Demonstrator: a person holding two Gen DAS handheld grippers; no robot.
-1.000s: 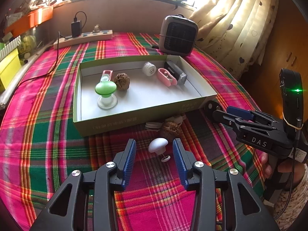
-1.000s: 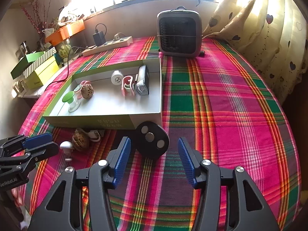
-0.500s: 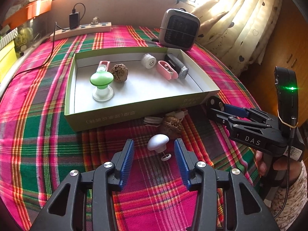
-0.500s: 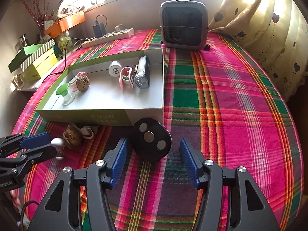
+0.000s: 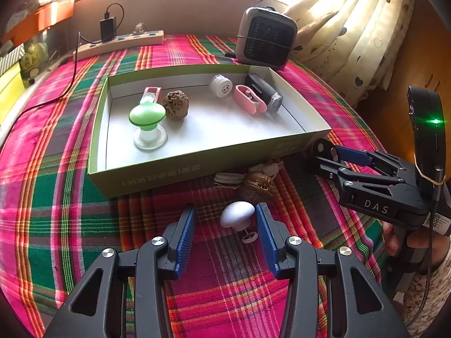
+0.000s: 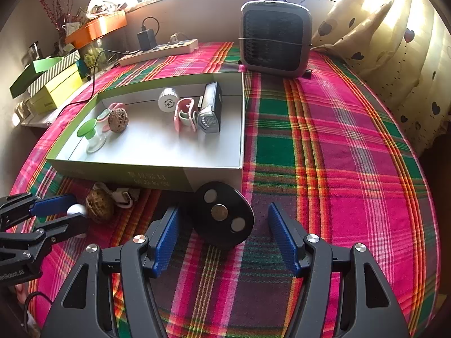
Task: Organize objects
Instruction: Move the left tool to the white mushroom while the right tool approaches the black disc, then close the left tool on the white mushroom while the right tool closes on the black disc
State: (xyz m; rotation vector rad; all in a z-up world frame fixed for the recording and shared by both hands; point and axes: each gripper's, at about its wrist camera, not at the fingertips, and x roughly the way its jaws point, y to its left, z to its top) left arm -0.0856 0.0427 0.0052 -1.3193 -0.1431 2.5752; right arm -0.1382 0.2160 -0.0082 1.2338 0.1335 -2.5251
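Two tools: left tool [image 5: 225, 222] wide around white knob [image 5: 237, 215]; right tool [image 6: 222, 222] opening around black disc [image 6: 222, 215].

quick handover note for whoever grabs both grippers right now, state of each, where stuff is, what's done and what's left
Left gripper: open, straddling the white mushroom knob on the cloth, not gripping it.
Right gripper: jaws opening, black disc between them, not gripped.
Done: green knob, one walnut, white cap, pink clip and grey-black device lie in the green box.
Left: white knob, disc, second walnut and white cable, all outside the box's front wall.
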